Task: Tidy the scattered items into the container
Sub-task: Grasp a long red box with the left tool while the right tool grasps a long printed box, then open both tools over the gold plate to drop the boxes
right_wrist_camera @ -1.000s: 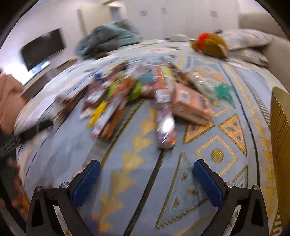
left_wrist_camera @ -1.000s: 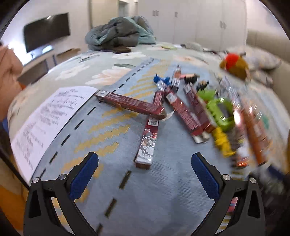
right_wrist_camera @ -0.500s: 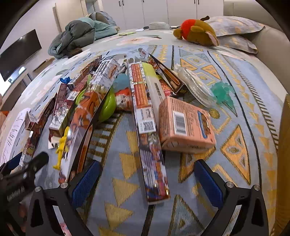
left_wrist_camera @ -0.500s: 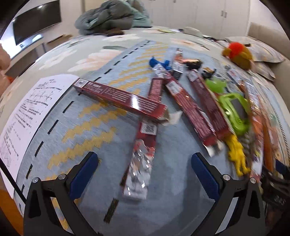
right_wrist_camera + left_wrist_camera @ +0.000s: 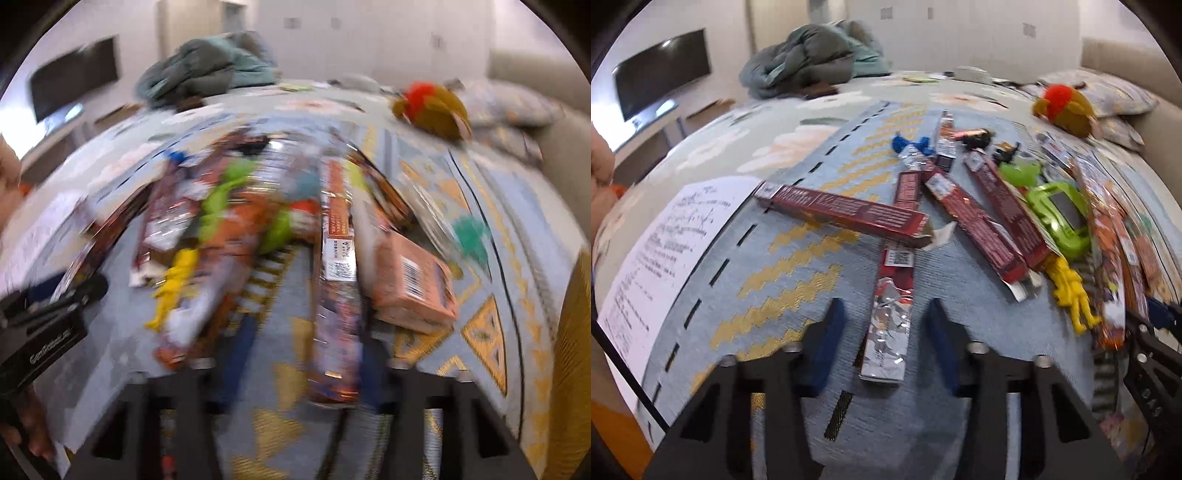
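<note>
A woven blue rug (image 5: 783,280) with yellow zigzags covers a floral bedspread (image 5: 798,140); a crumpled grey-green duvet (image 5: 812,59) lies at twelve o'clock, a dark wall screen (image 5: 661,70) at ten. The left gripper (image 5: 884,332) is closing, its blue pads either side of a long, flat foil-ended red packet (image 5: 892,314) (not yet pressing). The right gripper (image 5: 306,354) is closing around an orange glossy packet (image 5: 336,295); blur hides contact. A gold container (image 5: 572,350) edge sits at three o'clock.

Only blurred white lettering on the left claw's black body (image 5: 44,343).
</note>
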`<state>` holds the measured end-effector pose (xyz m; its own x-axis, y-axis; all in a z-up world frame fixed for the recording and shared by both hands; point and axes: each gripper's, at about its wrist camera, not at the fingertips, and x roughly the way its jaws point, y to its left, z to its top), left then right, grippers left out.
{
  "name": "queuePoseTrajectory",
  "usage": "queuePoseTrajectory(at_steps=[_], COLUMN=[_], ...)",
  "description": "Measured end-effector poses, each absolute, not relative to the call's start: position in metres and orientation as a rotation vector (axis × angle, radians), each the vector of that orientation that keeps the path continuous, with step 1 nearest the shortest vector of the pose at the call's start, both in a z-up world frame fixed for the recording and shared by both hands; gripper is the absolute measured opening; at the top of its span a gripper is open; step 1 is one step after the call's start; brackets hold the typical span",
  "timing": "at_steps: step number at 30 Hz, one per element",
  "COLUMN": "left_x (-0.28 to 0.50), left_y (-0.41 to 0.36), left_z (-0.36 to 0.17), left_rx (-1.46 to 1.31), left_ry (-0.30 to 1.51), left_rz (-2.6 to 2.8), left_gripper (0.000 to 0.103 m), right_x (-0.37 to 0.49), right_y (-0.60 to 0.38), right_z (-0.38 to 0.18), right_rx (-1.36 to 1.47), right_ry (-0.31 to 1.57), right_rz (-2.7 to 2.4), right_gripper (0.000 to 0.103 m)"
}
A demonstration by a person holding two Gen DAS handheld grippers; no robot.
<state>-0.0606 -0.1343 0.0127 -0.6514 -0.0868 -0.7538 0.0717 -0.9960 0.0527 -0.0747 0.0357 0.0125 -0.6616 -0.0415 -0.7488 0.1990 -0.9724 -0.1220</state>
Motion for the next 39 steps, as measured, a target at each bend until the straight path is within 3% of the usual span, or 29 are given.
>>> queuePoseTrajectory(at_steps=[1, 2, 6, 12, 17, 21, 24, 34, 35, 37, 39], left_x=[-0.059, -0.057, -0.039, -0.004, 0.017, 0.028, 0.034, 0.032, 0.032, 0.03, 0.031], left_y=[-0.133, -0.131, -0.124, -0.116, -0.08, -0.019, 0.025, 0.142, 0.145, 0.15, 0.147], left_z=[0.014, 0.016, 0.033, 0.073, 0.109, 0.137, 0.146, 0.128, 0.124, 0.116, 0.114], left_rx=[1.273, 1.276, 1.23, 1.132, 1.074, 1.102, 1.113, 1.383, 1.43, 1.543, 1.578], left_ry=[-0.046, -0.06, -0.069, 0.213, 0.347, 0.308, 0.257, 0.141, 0.145, 0.103, 0.106], left_rz=[-2.795, -2.807, -2.926, -3.081, -3.238, -3.403, -3.499, -3.552, -3.534, -3.471, -3.433], left_gripper=[0.017, 0.015, 0.015, 0.015, 0.015, 0.015, 0.015, 0.015, 0.016, 0.021, 0.025], right_x=[-0.072, -0.068, -0.05, 0.006, 0.047, 0.068, 0.072, 0.094, 0.093, 0.096, 0.103], right_y=[0.032, 0.031, 0.063, 0.114, 0.154, 0.179, 0.214, 0.304, 0.307, 0.312, 0.316], right_z=[0.012, 0.013, 0.02, 0.038, 0.073, 0.091, 0.096, 0.087, 0.086, 0.086, 0.09], right_rx=[1.214, 1.202, 1.228, 1.174, 1.045, 0.973, 0.991, 1.172, 1.236, 1.326, 1.289], right_ry=[0.323, 0.323, 0.026, -0.252, -0.37, -0.367, -0.479, -0.558, -0.512, -0.433, -0.449], right_rz=[-2.742, -2.745, -2.745, -2.811, -2.927, -3.089, -3.174, -3.329, -3.358, -3.446, -3.497], right_gripper=[0.023, 0.022, 0.017, 0.017, 0.017, 0.017, 0.017, 0.017, 0.018, 0.03, 0.057])
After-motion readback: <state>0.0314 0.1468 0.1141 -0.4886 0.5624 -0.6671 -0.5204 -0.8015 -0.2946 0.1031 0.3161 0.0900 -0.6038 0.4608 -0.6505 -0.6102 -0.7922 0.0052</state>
